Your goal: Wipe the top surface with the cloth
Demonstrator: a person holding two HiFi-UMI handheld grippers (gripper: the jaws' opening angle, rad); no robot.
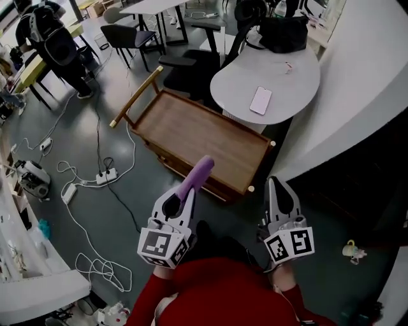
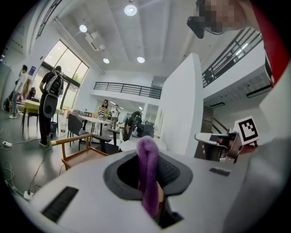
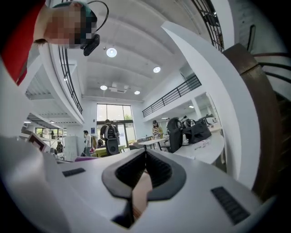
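Cart [image 1: 191, 130]: raised rim around top.
Cloth [image 1: 196, 177]: pinched between left gripper [image 1: 183, 193] jaws, tip at cart's near rim.
Right gripper [image 1: 275, 183]: jaws pressed together, near cart's corner.

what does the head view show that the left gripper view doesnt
Only the head view: the phone on the white table, and the power strip on the floor. Only the left gripper view: ceiling lights and a balcony railing. Both: the purple cloth clamped in the left tool, and the wooden cart.
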